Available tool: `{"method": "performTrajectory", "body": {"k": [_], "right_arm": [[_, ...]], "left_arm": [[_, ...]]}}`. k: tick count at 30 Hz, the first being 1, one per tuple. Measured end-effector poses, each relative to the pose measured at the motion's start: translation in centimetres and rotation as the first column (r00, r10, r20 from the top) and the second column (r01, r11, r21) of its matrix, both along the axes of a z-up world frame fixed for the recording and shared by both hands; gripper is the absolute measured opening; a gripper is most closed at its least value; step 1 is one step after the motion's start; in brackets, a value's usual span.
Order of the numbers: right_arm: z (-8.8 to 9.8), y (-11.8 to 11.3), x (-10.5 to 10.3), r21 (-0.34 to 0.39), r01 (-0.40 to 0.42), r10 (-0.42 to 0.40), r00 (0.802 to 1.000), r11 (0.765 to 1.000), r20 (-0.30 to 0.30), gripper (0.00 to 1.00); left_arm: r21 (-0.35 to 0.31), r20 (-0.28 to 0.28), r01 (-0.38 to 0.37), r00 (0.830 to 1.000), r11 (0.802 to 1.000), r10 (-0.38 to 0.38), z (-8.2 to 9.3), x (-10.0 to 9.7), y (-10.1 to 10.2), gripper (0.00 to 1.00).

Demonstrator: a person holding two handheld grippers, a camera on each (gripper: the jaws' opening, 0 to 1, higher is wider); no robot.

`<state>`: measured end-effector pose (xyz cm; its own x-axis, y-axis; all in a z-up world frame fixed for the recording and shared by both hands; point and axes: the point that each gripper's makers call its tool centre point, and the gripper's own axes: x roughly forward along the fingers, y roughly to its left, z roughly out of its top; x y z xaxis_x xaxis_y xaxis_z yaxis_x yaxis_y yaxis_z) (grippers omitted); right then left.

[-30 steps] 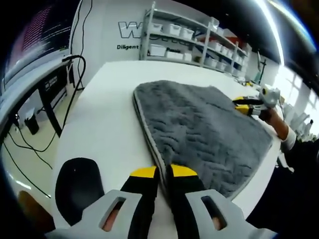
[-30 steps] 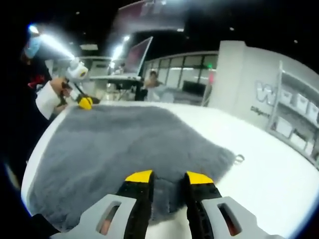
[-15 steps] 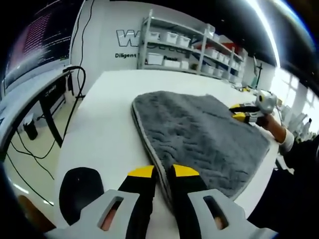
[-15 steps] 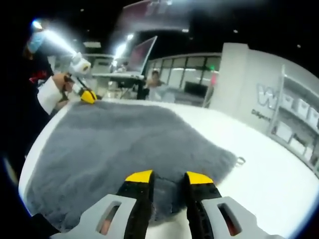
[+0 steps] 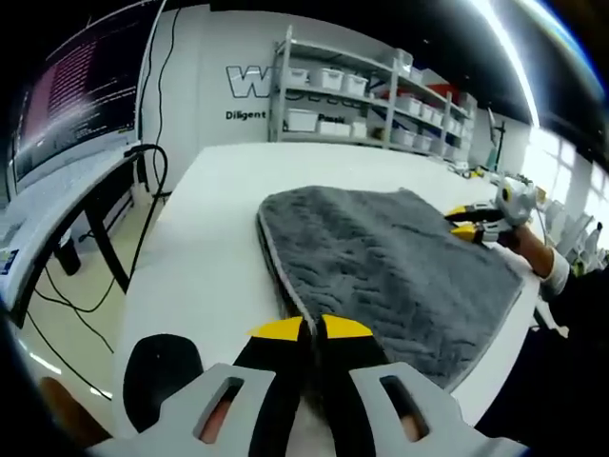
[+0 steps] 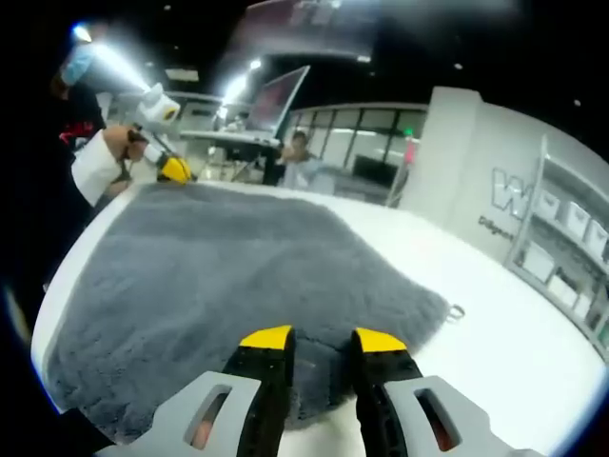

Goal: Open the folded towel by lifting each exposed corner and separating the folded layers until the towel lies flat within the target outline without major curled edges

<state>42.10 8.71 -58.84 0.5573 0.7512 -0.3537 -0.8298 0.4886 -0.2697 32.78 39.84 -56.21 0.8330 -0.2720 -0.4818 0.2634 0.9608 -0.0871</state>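
Observation:
A grey fluffy towel (image 5: 390, 262) lies spread on the white table (image 5: 205, 257), its pale hemmed edge running toward me. My left gripper (image 5: 311, 328) is shut on the towel's near corner, which disappears between the yellow tips. In the right gripper view the same towel (image 6: 238, 267) stretches away, and the left gripper (image 6: 174, 169) grips its far corner, held by a hand in a white sleeve. My right gripper (image 6: 322, 339) stands open over the near edge, a darker bit of towel lying between its fingers. It also appears at the far corner as the right gripper (image 5: 468, 221).
A small metal loop (image 6: 457, 310) lies on the table beside the towel's corner. A black round stool (image 5: 162, 371) stands below the table edge at left, by a desk with cables (image 5: 143, 171). Shelves with white bins (image 5: 362, 95) line the back wall. A person (image 6: 297, 162) sits beyond the table.
Both views have shifted slightly with the hands. The towel looks a little flatter and more stretched between the two corners. Neither gripper's jaws have changed.

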Motion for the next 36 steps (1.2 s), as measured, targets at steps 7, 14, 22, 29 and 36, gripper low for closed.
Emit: {"method": "performTrajectory", "body": {"k": [7, 14, 22, 29, 36], "right_arm": [[-0.1, -0.1, 0.0, 0.022, 0.004, -0.004, 1.0, 1.0, -0.027, 0.21], [-0.1, -0.1, -0.1, 0.017, 0.003, -0.003, 1.0, 1.0, -0.022, 0.21], [-0.1, -0.1, 0.0, 0.022, 0.004, -0.003, 1.0, 1.0, -0.027, 0.2], [-0.1, -0.1, 0.0, 0.024, 0.004, -0.003, 1.0, 1.0, -0.03, 0.2], [-0.2, -0.1, 0.0, 0.027, 0.004, -0.003, 0.999, 1.0, -0.034, 0.2]], "left_arm": [[-0.023, -0.021, 0.041, 0.999, 0.999, -0.042, -0.6, 0.1, -0.9, 0.01], [0.025, -0.043, 0.02, 0.999, 0.999, -0.019, -1.3, 0.3, -0.3, 0.06], [0.011, -0.064, 0.02, 0.998, 1.0, -0.019, -1.9, 0.2, -0.3, 0.09], [0.03, -0.067, 0.024, 0.998, 0.999, -0.022, -1.5, 0.0, -0.8, 0.05], [-0.046, -0.049, 0.102, 0.993, 0.994, -0.104, -1.0, 0.1, -3.0, 0.02]]}}
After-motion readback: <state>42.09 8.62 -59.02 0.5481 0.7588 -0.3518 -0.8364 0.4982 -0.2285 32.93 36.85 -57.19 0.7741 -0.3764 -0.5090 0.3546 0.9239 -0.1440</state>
